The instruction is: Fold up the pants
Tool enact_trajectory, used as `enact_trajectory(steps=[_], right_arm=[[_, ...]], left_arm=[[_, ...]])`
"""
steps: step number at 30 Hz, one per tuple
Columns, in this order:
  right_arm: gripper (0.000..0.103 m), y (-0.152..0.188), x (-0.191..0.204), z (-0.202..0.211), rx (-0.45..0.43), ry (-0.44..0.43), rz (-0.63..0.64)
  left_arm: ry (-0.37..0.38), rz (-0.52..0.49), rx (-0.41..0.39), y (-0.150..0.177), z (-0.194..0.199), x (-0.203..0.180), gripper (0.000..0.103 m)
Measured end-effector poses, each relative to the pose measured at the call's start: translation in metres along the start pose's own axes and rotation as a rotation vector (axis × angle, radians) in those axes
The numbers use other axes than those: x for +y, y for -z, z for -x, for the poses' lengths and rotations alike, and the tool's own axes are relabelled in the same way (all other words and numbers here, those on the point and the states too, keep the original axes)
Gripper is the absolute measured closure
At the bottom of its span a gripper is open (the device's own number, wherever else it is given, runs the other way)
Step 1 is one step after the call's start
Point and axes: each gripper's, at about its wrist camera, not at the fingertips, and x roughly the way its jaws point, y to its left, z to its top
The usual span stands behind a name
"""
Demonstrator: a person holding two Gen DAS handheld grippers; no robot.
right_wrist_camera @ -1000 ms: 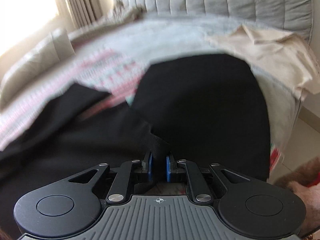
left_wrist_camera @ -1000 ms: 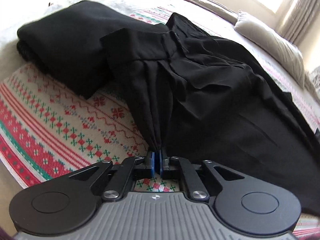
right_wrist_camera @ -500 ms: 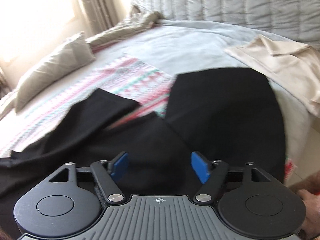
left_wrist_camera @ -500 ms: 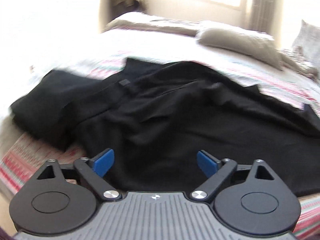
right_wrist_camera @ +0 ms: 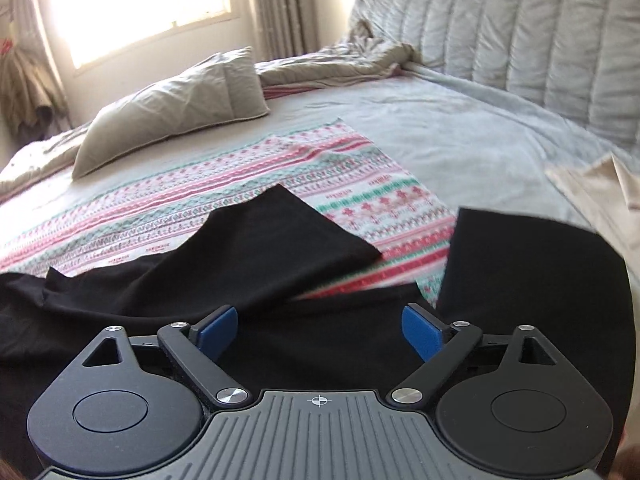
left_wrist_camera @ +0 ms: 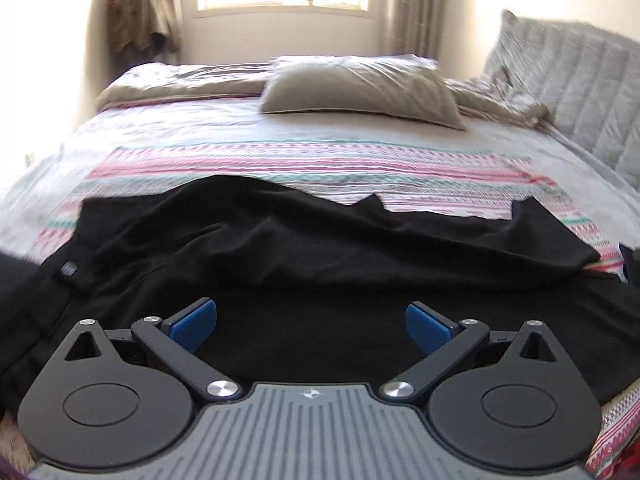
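Below both spread claws (left_wrist_camera: 311,325), black pants (left_wrist_camera: 320,248)

My left gripper (left_wrist_camera: 311,325) is wide open. Its two blue fingertips (left_wrist_camera: 192,323) sit far apart and hold nothing. My right gripper (right_wrist_camera: 319,330) is wide open too. Its blue fingertips (right_wrist_camera: 421,331) are far apart, and nothing is between them.

left tool (left_wrist_camera: 311,322): fabric released, jaws spread | right tool (right_wrist_camera: 319,330): likewise released | pants (left_wrist_camera: 320,264): dropped flat on bed
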Motion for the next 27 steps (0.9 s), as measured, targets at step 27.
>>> enact_trajectory(steps=[27], right_arm=[[0.010, -0.073, -0.027, -0.202, 0.102, -0.170, 0.091]], left_arm=[[0.216, -0.308, 0.043, -0.100, -0.210, -0.060, 0.006]])
